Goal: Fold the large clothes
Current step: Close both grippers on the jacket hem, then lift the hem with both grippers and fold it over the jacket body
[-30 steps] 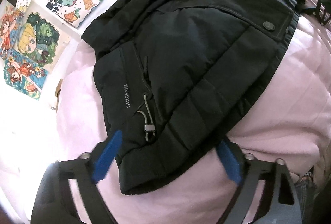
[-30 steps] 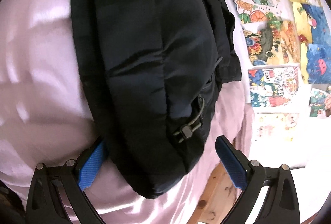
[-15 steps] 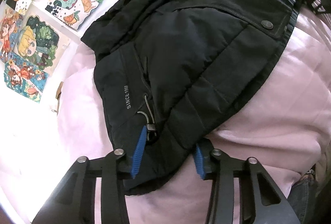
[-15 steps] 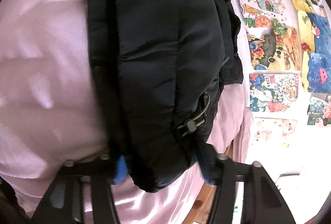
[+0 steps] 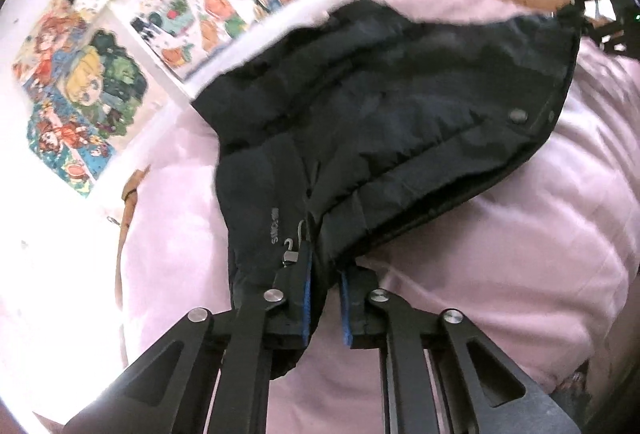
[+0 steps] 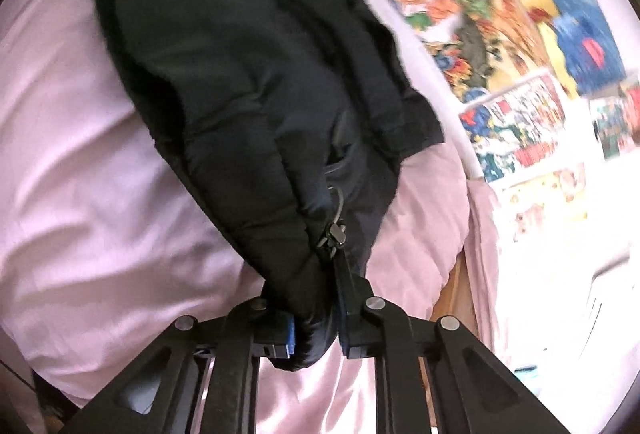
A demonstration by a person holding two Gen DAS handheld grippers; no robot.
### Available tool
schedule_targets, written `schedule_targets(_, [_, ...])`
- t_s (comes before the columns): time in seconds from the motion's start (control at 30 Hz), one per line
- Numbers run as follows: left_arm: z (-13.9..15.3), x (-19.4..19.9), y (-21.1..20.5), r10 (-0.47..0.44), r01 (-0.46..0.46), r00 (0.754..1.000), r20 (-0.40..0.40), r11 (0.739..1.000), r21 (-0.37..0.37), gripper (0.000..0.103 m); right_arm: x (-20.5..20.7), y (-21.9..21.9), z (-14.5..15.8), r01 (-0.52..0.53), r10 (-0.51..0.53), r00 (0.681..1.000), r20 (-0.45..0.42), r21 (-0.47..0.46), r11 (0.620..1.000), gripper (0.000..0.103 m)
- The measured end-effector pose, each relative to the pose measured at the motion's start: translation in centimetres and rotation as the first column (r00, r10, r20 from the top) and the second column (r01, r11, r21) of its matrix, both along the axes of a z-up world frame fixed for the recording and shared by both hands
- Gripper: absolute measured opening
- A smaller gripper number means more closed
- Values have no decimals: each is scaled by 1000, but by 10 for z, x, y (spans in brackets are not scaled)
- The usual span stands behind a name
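- The jacket, black and puffy, lies on a bed covered with a pink sheet; part of it is bunched and lifted at the near hem, where both grippers hold it.
- The left gripper is clenched on the jacket's near corner; black fabric is squeezed between its blue pads.
- A cord toggle sits just beside the left finger of that gripper, touching or nearly touching its tip, with small pale lettering on the fabric just above it.
- A round snap shows on the jacket's far right side, near its edge trim.
- The right gripper is clenched on another corner of the hem; a thick fold of fabric bulges out between and below its fingers.
- A cord with its toggle hangs just above the right finger of that gripper.
- From the right wrist view the jacket runs up and left from the grip, with a flatter dark flap sticking out on the right over the sheet.
- Bright cartoon posters cover the wall beside the bed; they are blurred in both views.
- A strip of wooden bed frame shows at the sheet's edge in the right wrist view.
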State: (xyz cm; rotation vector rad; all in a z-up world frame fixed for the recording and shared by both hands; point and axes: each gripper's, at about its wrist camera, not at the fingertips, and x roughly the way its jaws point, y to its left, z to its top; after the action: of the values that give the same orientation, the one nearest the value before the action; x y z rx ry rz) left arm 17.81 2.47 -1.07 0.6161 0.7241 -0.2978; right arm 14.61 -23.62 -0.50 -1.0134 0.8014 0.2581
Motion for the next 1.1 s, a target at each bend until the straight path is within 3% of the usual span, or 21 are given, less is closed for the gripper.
schedule_targets(0.27, [44, -26, -3, 7, 0, 996, 84, 997, -80, 4, -11, -1, 39, 39, -41, 999, 35, 53, 998, 10])
schedule_targets(0.73, [86, -105, 0, -94, 102, 989, 115, 992, -68, 4, -82, -10, 91, 19, -21, 999, 27, 76, 997, 9])
schedule_targets(1.1, [128, -64, 3, 24, 14, 984, 177, 978, -209, 4, -37, -13, 132, 48, -73, 989, 130, 187, 981, 10])
